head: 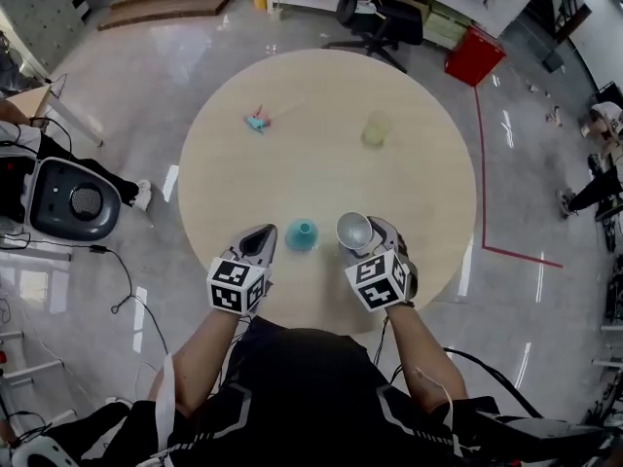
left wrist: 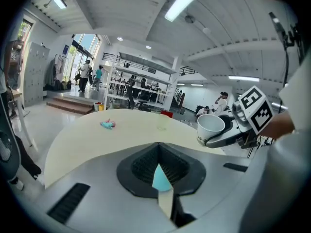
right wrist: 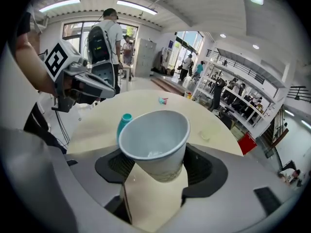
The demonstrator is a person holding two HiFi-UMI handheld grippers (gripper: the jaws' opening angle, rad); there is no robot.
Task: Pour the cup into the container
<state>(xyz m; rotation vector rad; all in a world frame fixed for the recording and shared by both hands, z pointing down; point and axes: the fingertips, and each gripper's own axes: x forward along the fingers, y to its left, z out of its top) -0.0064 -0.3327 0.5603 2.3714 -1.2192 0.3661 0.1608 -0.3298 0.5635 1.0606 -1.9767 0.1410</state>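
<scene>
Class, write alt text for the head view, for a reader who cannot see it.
From above, the right gripper holds a white paper cup over the near side of a round beige table, beside a teal container. The left gripper, shut and empty, hovers on the container's other side; a pale yellow cup and a teal object sit farther back.

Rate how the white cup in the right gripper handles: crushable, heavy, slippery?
Probably crushable: the white cup looks thin-walled, like paper. Likely light: only a little white stuff shows inside. Its tapered sides might slip between the jaws.
</scene>
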